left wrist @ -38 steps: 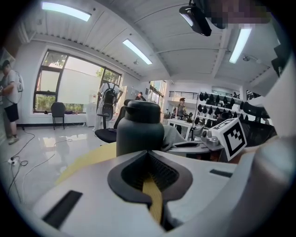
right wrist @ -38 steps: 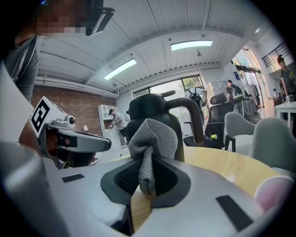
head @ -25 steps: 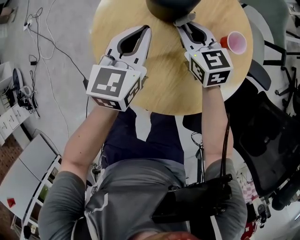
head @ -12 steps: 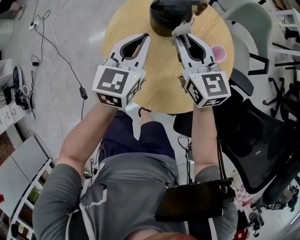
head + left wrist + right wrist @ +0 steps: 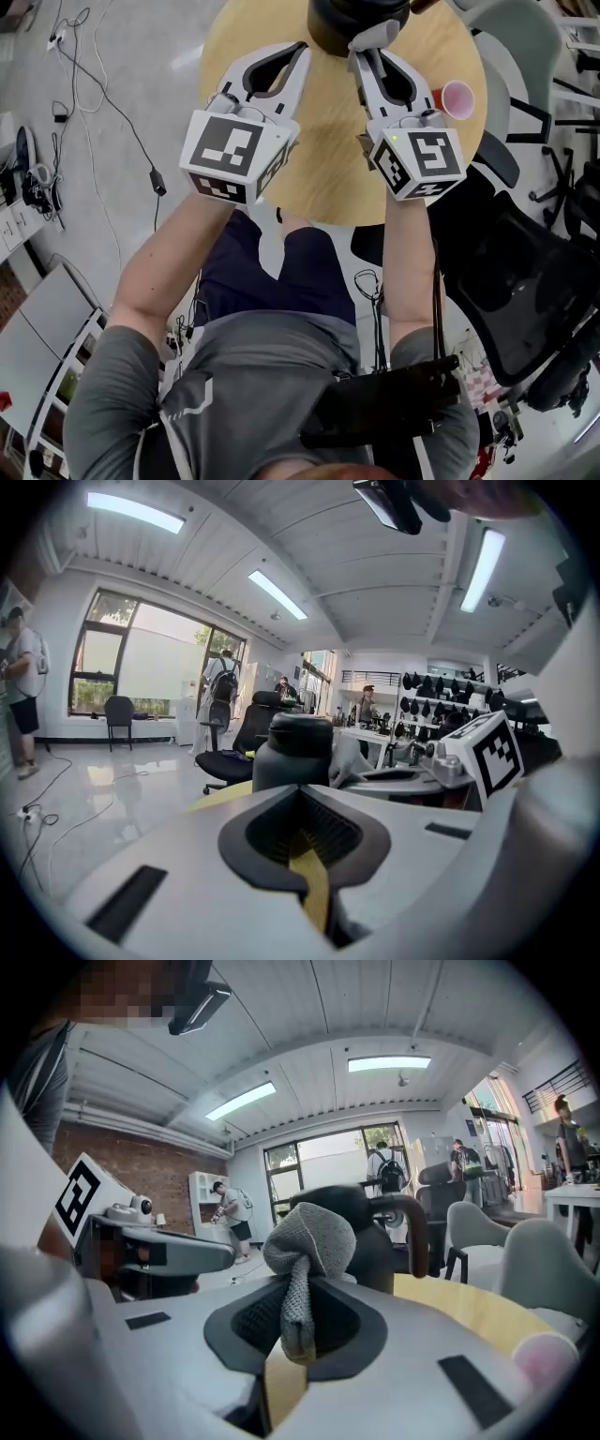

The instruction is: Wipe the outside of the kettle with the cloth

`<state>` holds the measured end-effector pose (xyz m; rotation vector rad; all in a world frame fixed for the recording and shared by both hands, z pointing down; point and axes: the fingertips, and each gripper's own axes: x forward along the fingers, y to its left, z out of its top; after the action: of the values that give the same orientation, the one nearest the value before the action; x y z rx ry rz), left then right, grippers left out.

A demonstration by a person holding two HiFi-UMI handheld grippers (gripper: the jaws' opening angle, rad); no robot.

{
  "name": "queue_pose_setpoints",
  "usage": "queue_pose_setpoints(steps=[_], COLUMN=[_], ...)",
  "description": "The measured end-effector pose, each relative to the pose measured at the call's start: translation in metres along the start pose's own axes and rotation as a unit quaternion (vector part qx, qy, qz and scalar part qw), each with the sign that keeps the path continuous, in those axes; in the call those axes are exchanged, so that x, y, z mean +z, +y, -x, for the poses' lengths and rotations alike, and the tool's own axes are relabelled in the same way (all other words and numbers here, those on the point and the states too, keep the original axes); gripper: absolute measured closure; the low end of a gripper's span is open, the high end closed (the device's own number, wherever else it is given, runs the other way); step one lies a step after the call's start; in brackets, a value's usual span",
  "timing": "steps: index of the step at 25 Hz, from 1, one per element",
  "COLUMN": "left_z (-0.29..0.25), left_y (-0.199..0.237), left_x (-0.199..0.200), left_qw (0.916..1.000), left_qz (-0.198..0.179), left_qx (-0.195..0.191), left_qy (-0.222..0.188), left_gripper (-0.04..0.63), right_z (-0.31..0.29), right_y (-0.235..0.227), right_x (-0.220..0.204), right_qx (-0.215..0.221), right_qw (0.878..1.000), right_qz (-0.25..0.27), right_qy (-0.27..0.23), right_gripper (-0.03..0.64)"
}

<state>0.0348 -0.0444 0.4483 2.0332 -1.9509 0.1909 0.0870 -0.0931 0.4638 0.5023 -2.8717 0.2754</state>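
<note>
A dark grey kettle (image 5: 349, 21) with a brown handle stands at the far edge of the round wooden table (image 5: 330, 169). My right gripper (image 5: 361, 49) is shut on a bunched grey cloth (image 5: 375, 36), which sits right at the kettle's near right side. In the right gripper view the cloth (image 5: 306, 1237) rises from the jaws in front of the kettle (image 5: 373, 1230); whether they touch I cannot tell. My left gripper (image 5: 302, 49) is shut with nothing in it, just left of the kettle. The kettle (image 5: 292, 750) stands close ahead in the left gripper view.
A pink cup (image 5: 457, 97) stands at the table's right edge, beside the right gripper. A black office chair (image 5: 525, 272) and a pale chair (image 5: 516, 37) stand to the right. Cables (image 5: 94, 84) lie on the floor to the left.
The head camera has shifted a little. Both grippers stay by the kettle's near side, and the right one still grips the cloth.
</note>
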Motion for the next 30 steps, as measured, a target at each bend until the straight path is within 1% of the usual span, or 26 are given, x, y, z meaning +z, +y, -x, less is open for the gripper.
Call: queue_pose_setpoints(steps=[4, 7, 12, 16, 19, 23, 26, 30], left_z=[-0.005, -0.011, -0.018, -0.012, -0.005, 0.01, 0.023, 0.031], left_y=[0.007, 0.012, 0.01, 0.011, 0.017, 0.022, 0.026, 0.029], left_x=[-0.02, -0.034, -0.052, -0.051, -0.041, -0.016, 0.003, 0.031], left_qw=[0.9999, 0.9999, 0.9996, 0.9994, 0.9993, 0.9993, 0.9991, 0.998], left_qz=[0.002, 0.005, 0.006, 0.005, -0.002, -0.014, -0.015, -0.031], left_qx=[-0.004, -0.005, -0.011, -0.015, -0.013, -0.019, -0.029, -0.053], left_qy=[0.009, 0.016, 0.025, 0.029, 0.034, 0.027, 0.025, 0.015], left_gripper=[0.587, 0.587, 0.586, 0.586, 0.586, 0.586, 0.587, 0.586], right_z=[-0.01, -0.022, -0.03, -0.03, -0.029, -0.013, -0.008, -0.014], right_y=[-0.002, -0.006, -0.01, -0.009, -0.004, 0.009, 0.026, 0.037], right_x=[-0.041, -0.067, -0.088, -0.094, -0.081, -0.03, 0.01, 0.042], right_qx=[-0.006, -0.008, -0.011, -0.023, -0.028, -0.052, -0.07, -0.086], right_qw=[1.0, 0.999, 0.998, 0.996, 0.996, 0.998, 0.997, 0.996], right_qz=[-0.008, -0.001, 0.009, 0.009, -0.001, -0.019, -0.025, -0.019], right_qy=[0.026, 0.049, 0.067, 0.085, 0.083, 0.031, -0.005, -0.02], right_gripper=[0.565, 0.565, 0.565, 0.565, 0.565, 0.565, 0.565, 0.565])
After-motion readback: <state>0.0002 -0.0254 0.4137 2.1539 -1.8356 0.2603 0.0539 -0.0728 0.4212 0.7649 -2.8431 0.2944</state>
